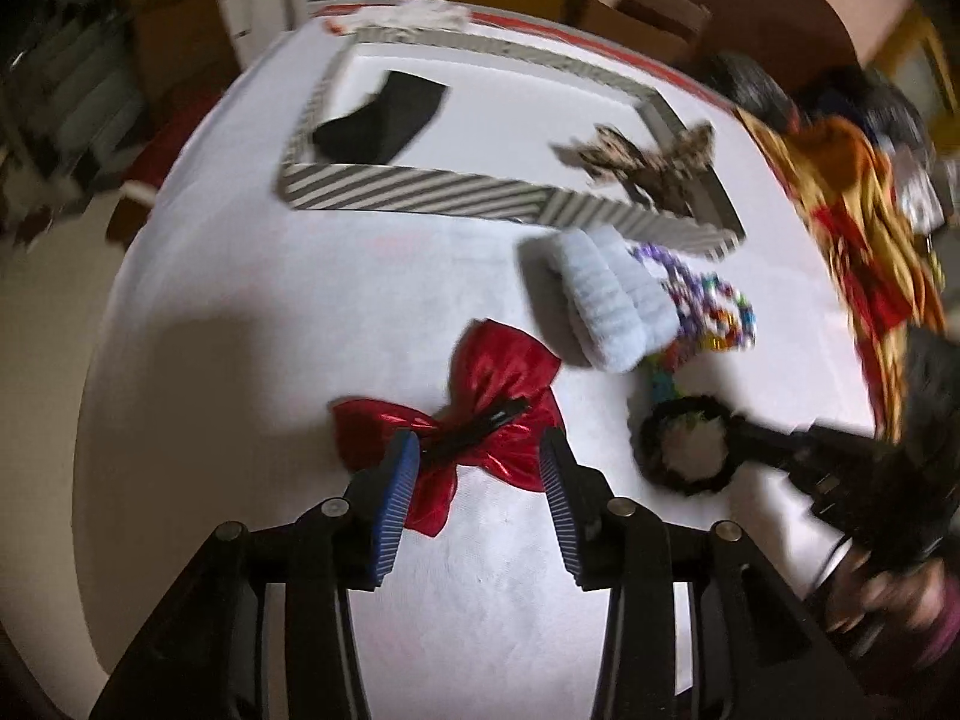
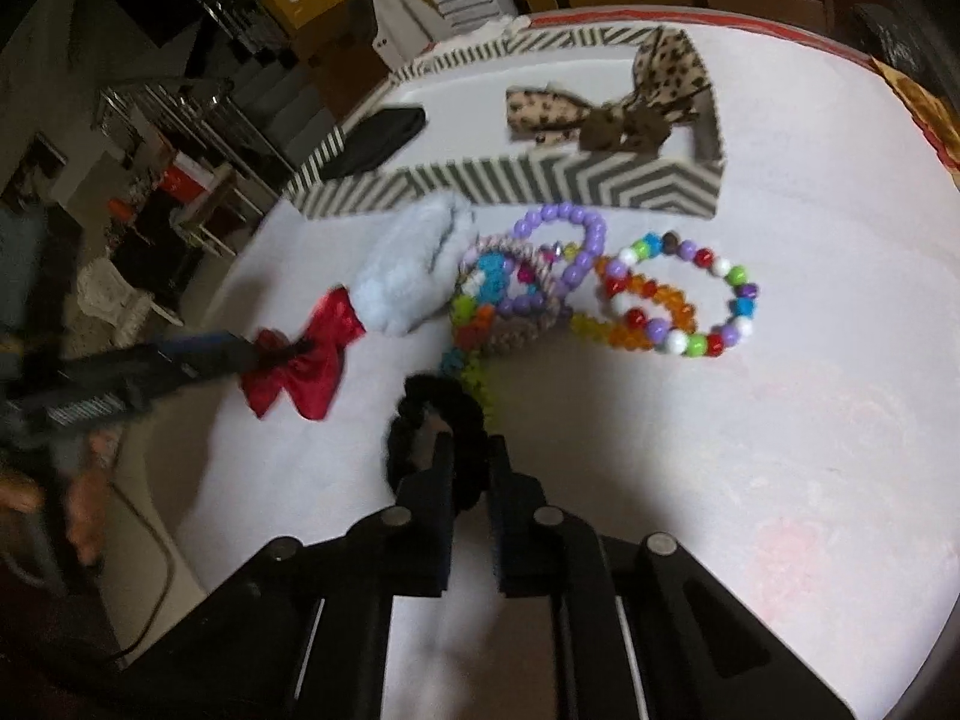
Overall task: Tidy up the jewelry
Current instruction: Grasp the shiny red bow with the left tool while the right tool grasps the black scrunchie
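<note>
A shiny red bow clip [image 1: 498,372] lies on the white table [image 1: 270,330], and my left gripper [image 1: 480,450] stands open over it, one blue pad on each side. My right gripper [image 2: 471,441] is shut on a black scrunchie [image 2: 420,414], which also shows in the left wrist view as a dark ring [image 1: 684,447]. Behind them lie a fluffy pale blue scrunchie [image 2: 414,276] and several coloured bead bracelets [image 2: 678,300]. A chevron-striped tray [image 2: 540,180] holds a leopard-print bow [image 2: 606,114] and a black item [image 2: 378,138].
A red and yellow patterned cloth [image 1: 858,228] lies at the table's right edge. The table's round rim [image 2: 750,24] curves just behind the tray. Chairs and shelves stand beyond it. A person's hand [image 2: 84,510] holds the left gripper's handle.
</note>
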`<state>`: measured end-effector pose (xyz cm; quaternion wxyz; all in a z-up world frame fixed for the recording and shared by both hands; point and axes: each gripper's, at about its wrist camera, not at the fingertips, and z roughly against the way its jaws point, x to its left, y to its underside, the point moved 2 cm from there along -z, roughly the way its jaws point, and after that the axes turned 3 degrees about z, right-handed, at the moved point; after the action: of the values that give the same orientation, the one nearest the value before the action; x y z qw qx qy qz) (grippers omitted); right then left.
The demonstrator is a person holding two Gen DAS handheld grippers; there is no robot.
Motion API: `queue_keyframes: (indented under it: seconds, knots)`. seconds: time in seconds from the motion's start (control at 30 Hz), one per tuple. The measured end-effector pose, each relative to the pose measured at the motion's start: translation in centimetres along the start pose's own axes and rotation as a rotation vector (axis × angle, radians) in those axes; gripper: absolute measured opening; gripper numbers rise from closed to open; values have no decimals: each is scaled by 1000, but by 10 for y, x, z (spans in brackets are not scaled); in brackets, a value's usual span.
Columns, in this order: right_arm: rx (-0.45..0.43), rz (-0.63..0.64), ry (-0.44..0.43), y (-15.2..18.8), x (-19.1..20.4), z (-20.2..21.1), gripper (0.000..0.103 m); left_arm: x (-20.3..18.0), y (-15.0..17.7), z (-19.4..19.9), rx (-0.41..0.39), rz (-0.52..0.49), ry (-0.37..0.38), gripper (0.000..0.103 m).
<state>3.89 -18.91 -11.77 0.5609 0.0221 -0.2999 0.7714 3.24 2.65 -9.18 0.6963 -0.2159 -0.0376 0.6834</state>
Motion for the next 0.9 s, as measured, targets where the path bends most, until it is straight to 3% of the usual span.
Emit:
queue_keyframes:
  seconds: [0.13,0.4,0.43,0.47,0.53,0.9]
  knots:
    - [-42,-14,-17,-12,-6,25,10,-4,-1,-13,39,-57,-5,61]
    - [-83,-48,-19,-27,-12,42,10,-1,1,-31,98,-87,-29,61]
    - [-81,-48,-20,-27,-12,42,10,-2,2,-31,92,-93,-39,53]
    - [-80,-46,-20,-27,-12,42,10,-2,3,-31,81,-98,-53,33]
    - [-83,-41,-22,-26,-10,43,10,-1,4,-29,74,-87,-54,25]
    - [-135,10,-45,-43,7,63,10,-10,-15,21,-61,-32,-46,21]
